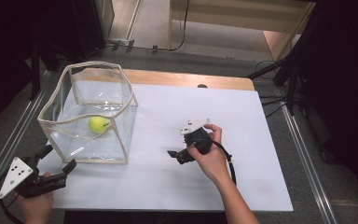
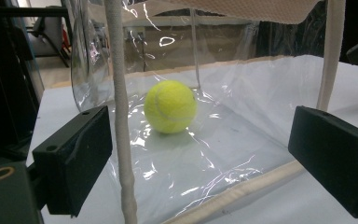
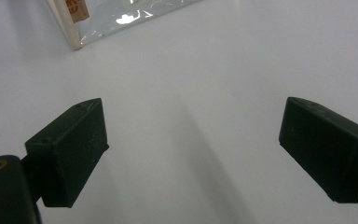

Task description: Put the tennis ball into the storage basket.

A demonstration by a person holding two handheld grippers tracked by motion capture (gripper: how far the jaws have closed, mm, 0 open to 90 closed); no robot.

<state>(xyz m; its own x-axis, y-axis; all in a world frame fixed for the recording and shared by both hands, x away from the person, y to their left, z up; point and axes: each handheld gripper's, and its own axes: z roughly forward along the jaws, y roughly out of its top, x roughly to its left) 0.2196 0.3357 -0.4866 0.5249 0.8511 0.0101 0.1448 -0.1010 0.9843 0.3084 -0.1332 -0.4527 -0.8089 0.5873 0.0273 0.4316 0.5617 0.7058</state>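
Tennis ball (image 1: 99,124) rests on the floor of a clear plastic box (image 1: 121,140) with cream fabric edging, which stands open-topped on the left part of the white table (image 1: 242,140). From the high view the left gripper (image 1: 56,158) sits at the table's near left corner, just beside the box's front corner, jaws spread apart and holding nothing. In the left gripper view the ball (image 2: 170,107) shows through the transparent wall, lying toward the back of the box, while one cream corner seam (image 2: 121,140) stands upright between the two black jaws; whether either jaw touches the box is hard to tell. The right gripper (image 1: 177,155) is held over the middle of the table, well apart from the box, pointing toward it, its jaws likewise wide and empty above bare white surface.
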